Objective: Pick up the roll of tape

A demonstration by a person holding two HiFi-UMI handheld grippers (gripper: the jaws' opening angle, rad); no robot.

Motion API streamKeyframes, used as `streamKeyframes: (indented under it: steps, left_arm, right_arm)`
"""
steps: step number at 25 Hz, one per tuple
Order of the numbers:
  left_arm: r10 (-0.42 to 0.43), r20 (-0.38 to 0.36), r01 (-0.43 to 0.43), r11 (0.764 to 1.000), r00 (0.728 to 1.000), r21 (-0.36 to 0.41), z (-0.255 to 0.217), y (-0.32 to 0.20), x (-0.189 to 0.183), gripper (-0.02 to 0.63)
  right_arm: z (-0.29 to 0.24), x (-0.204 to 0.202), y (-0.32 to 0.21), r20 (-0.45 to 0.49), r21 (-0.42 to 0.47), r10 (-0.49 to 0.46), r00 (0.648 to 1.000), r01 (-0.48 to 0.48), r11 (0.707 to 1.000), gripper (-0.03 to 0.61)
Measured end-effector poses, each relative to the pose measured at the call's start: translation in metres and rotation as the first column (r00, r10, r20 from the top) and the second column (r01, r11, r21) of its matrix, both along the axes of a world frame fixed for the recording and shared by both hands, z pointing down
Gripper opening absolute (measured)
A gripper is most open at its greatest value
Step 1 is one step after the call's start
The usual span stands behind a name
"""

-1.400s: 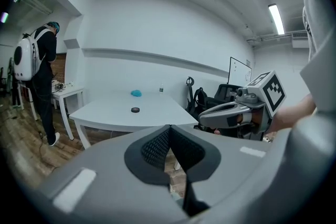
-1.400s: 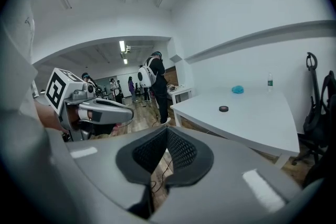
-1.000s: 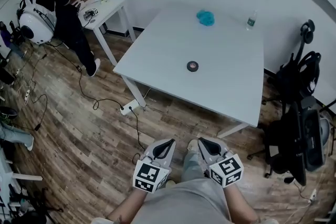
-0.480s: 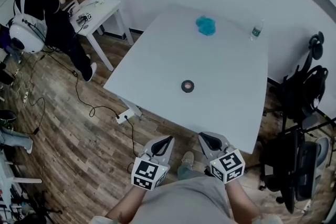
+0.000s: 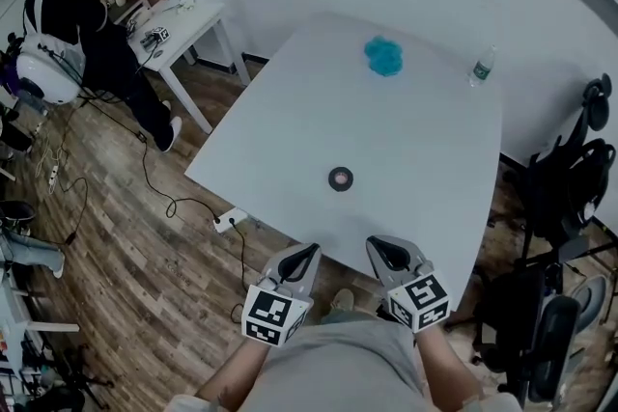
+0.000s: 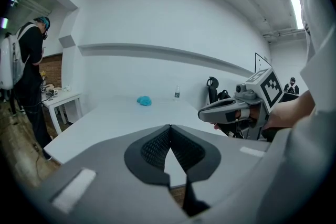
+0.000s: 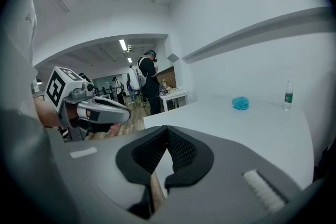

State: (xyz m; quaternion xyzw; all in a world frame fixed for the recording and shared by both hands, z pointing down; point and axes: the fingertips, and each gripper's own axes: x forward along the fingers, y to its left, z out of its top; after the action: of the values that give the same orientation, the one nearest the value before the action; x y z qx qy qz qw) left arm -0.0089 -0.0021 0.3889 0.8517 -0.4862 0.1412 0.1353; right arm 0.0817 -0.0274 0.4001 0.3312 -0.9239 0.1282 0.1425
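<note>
Fingers (image 5: 300,262) of the left gripper (image 5: 309,251) and of the right gripper (image 5: 379,246) were seen side by side in the head view, at the near edge of the white counter (image 5: 280,135) and pointed across it. The roll of tape (image 5: 340,178) was found lying flat on the counter beyond both grippers, apart from them and touched by neither. A blue crumpled thing (image 5: 384,56) and a small bottle (image 5: 482,68) were placed near the far edge, well apart from the tape. A person (image 5: 72,10) was seen standing at a small white table (image 5: 188,14) at the upper left. In the left gripper view, the dark fingers were shown closed tip to tip with nothing gripped, the right gripper being visible beside them. In the right gripper view, the fingers were likewise shown pressed together and empty, with the left gripper alongside.
</note>
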Motion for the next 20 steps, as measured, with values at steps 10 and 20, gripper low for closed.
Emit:
streamKeyframes:
  steps: [10,20]
  left_arm:
    - [0.006,0.008,-0.006,0.999,1.000,-0.035,0.004,-0.019,-0.003,0.020]
    - [0.041,-0.016,-0.041,0.999,0.999,-0.035,0.008,-0.062,-0.015,0.020]
  right_arm:
    - [0.009,-0.002,-0.021,0.017,-0.038,0.023,1.000,-0.022,0.999,0.006]
    - [0.014,-0.015,-0.054,-0.006,-0.041,0.057,0.998,-0.057,0.998,0.006]
